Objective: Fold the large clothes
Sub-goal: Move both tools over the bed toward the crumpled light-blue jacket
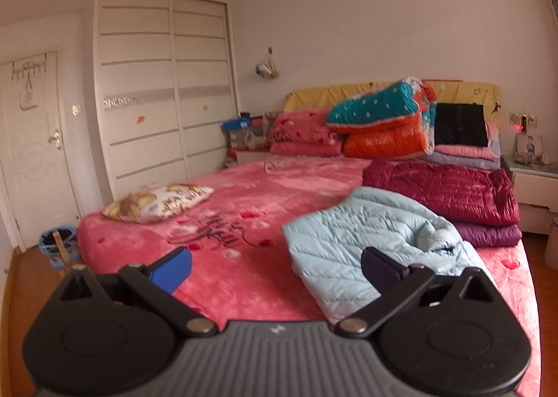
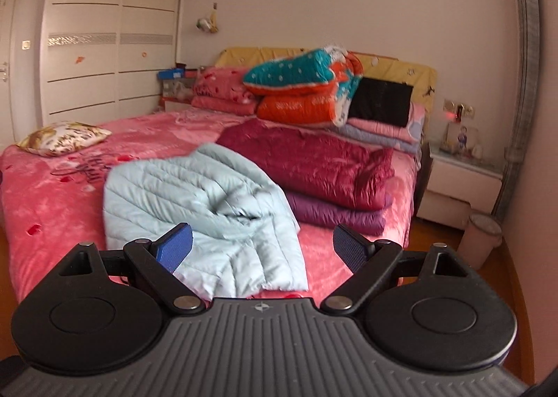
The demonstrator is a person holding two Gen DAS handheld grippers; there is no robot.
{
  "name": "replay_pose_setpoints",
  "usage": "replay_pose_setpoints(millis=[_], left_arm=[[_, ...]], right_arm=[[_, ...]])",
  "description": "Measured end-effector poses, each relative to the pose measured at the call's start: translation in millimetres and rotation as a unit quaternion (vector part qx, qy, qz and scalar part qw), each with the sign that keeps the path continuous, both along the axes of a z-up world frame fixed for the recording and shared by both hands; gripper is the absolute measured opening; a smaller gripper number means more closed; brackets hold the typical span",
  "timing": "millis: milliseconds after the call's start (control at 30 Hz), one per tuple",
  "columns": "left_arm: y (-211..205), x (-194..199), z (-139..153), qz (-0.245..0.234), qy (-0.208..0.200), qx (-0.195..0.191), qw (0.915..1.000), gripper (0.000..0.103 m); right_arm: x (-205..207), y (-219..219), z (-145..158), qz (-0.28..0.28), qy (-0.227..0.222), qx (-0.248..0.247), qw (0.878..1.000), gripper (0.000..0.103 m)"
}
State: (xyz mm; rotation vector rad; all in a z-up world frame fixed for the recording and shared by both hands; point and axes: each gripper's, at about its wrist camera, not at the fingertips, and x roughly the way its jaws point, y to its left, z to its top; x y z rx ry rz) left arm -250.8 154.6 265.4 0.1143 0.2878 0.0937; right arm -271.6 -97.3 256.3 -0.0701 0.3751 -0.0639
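Note:
A light blue quilted jacket [image 1: 366, 243] lies folded and rumpled on the pink bed [image 1: 244, 195], near its front right part. It also shows in the right wrist view [image 2: 195, 201]. My left gripper [image 1: 275, 269] is open and empty, held above the bed's near edge, with the jacket just beyond its right finger. My right gripper [image 2: 261, 249] is open and empty, held above the jacket's near edge. Behind the jacket a folded dark red jacket [image 2: 314, 163] lies on a folded purple one [image 2: 338, 215].
Folded quilts and pillows [image 2: 300, 90] are stacked at the headboard. A floral cushion [image 1: 157, 201] lies at the bed's left. Wardrobe [image 1: 157, 90] and door [image 1: 31, 153] stand on the left. A white nightstand [image 2: 460, 184] and a bin [image 2: 479, 240] stand right of the bed.

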Motion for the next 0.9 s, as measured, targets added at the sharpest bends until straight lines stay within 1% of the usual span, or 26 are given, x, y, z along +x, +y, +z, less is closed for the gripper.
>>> replay_pose_setpoints(millis=[67,200,400,500,600,733,900], left_arm=[[4.4,-5.2,4.3,0.004,-0.010,0.000,0.9999,0.102],[11.2,-14.8,10.6,0.011,-0.026,-0.001,0.9996,0.102],[23.1,-27.3,15.2,0.024,-0.043,0.000,0.9988,0.102],[28.7,-31.4,17.9,0.029,-0.049,-0.004,0.9984,0.102],[35.4,-34.0,18.7,0.035,-0.053,-0.009,0.9979,0.102],[40.9,-33.7,17.4,0.044,-0.052,-0.012,0.9976,0.102],[46.1,-31.5,12.9,0.047,-0.047,-0.015,0.9977,0.102]], right_arm=[[2.1,6.2,8.5,0.010,-0.007,0.000,1.000,0.103],[-12.0,20.4,28.8,0.038,-0.022,0.009,0.999,0.103],[-22.3,47.2,45.7,0.066,-0.046,-0.002,0.997,0.103],[-26.2,56.1,49.1,0.075,-0.054,-0.004,0.996,0.103],[-19.8,54.4,51.8,0.088,-0.058,-0.005,0.994,0.103],[-21.4,59.2,52.4,0.104,-0.064,-0.008,0.993,0.103],[-18.7,55.2,49.6,0.123,-0.062,-0.003,0.990,0.103]])
